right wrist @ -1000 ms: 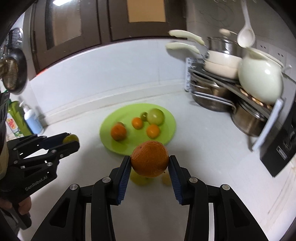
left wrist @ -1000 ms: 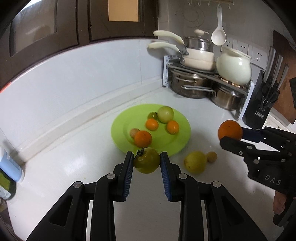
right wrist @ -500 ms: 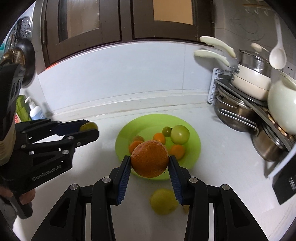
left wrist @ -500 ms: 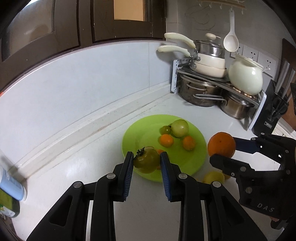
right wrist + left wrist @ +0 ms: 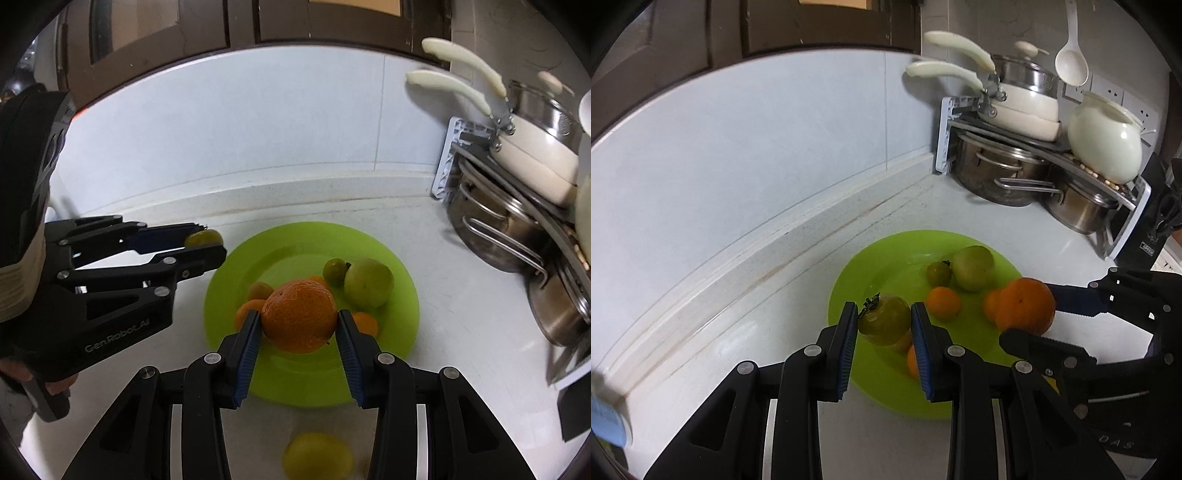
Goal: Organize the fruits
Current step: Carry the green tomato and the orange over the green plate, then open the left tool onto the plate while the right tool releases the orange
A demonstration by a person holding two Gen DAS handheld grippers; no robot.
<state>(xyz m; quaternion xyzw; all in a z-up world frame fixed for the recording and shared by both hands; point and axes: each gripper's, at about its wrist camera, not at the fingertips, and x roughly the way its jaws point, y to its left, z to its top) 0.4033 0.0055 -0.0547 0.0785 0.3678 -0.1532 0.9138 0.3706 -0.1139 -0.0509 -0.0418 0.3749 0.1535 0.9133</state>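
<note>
Both loads hang over the green plate (image 5: 402, 291): the left gripper (image 5: 884, 323) clamps a greenish, persimmon-like fruit (image 5: 884, 322), the right gripper (image 5: 299, 325) an orange (image 5: 300, 314); next comes lowering into bare spots, then releasing

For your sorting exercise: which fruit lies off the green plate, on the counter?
The yellow lemon-like fruit on the white counter, nearest the camera; all others are on the round green plate or in claws.
</note>
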